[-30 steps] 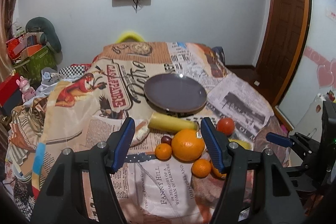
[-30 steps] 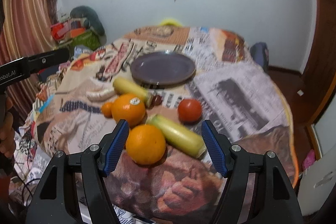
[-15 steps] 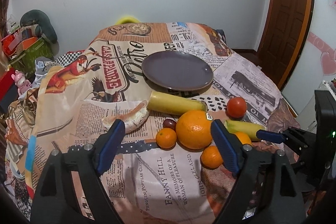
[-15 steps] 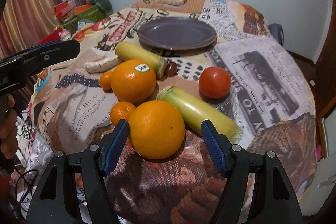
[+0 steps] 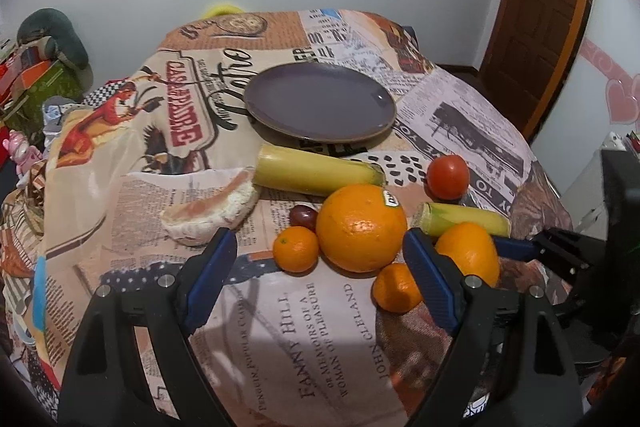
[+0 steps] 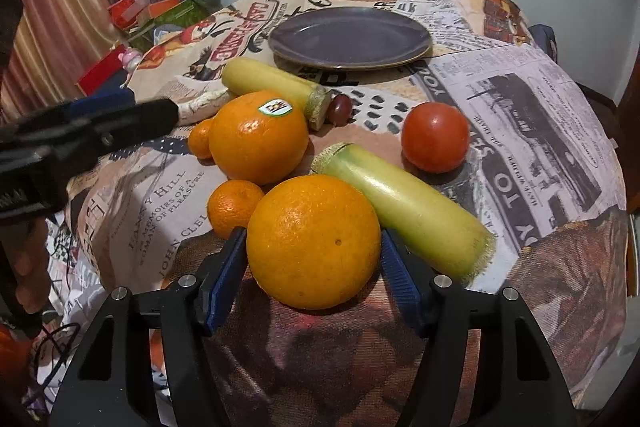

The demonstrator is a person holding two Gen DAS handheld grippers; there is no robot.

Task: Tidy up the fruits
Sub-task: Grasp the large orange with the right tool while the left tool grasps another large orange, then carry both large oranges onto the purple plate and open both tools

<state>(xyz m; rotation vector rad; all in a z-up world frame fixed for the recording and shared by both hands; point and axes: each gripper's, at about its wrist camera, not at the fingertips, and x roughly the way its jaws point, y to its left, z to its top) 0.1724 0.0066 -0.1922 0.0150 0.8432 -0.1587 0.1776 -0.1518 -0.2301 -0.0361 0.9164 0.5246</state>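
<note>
A round table under a newsprint-patterned cloth (image 5: 120, 155) holds one empty purple plate (image 5: 320, 107), and everything else lies nearer the cameras than that plate. From left to right below the plate: one pale bread-like piece (image 5: 212, 203) to its lower left; one yellow-green stalk (image 5: 316, 171) just below its rim; one dark grape (image 5: 303, 215) under that stalk; two small tangerines, one (image 5: 296, 249) left of the stickered orange and one (image 5: 394, 289) lower right of it; two large oranges, the stickered one (image 5: 362, 227) below the plate's centre and a plain one (image 6: 314, 241) further right; a second stalk (image 6: 404, 213) beside the plain orange; and one red tomato (image 5: 448, 177) below the plate's right edge. The sticker (image 6: 275, 107) on the orange is too small to read. Printed words on the cloth include "FANNY HILL", "MEMOIRS OF A WOMAN OF PLEASURE" and "JOHN CLELAND". The left gripper (image 5: 320, 279) is spread wide and holds nothing, hovering above the cloth with the first tangerine and stickered orange seen between its blue pads. The right gripper (image 6: 312, 275) has its jaws at either side of the plain orange, pads (image 6: 226, 277) right at the skin; whether they press on it cannot be told.
</note>
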